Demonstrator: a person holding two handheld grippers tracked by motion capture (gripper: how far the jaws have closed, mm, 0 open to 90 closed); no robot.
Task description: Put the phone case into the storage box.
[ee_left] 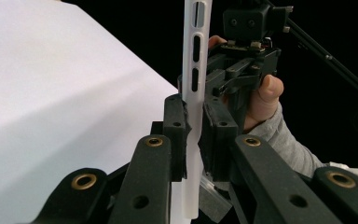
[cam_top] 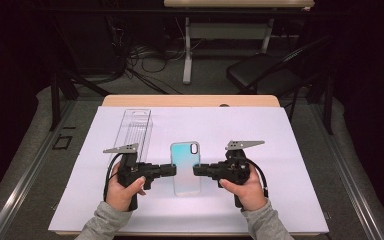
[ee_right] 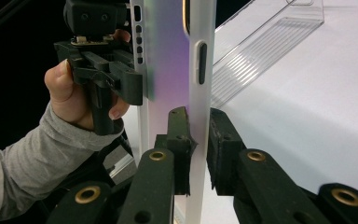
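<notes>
A translucent phone case (cam_top: 185, 167) with a teal-to-pink tint is held between my two grippers over the white sheet (cam_top: 280, 150). My left gripper (cam_top: 174, 170) is shut on its left long edge. In the left gripper view the jaws pinch the case's frosted rim (ee_left: 192, 93) at the left gripper (ee_left: 195, 135). My right gripper (cam_top: 195, 170) is shut on the opposite edge. The right gripper view shows the right gripper (ee_right: 199, 144) clamping the side of the case (ee_right: 168, 70) below the button cutout. A clear plastic package (cam_top: 135, 131) lies at the back left, apart from both.
The white sheet covers a wooden table (cam_top: 190, 101). Beyond its far edge are a black chair (cam_top: 260, 70), a desk's white legs (cam_top: 187, 55) and floor cables (cam_top: 140, 55). The clear package (ee_right: 270, 42) lies just beyond the case in the right gripper view.
</notes>
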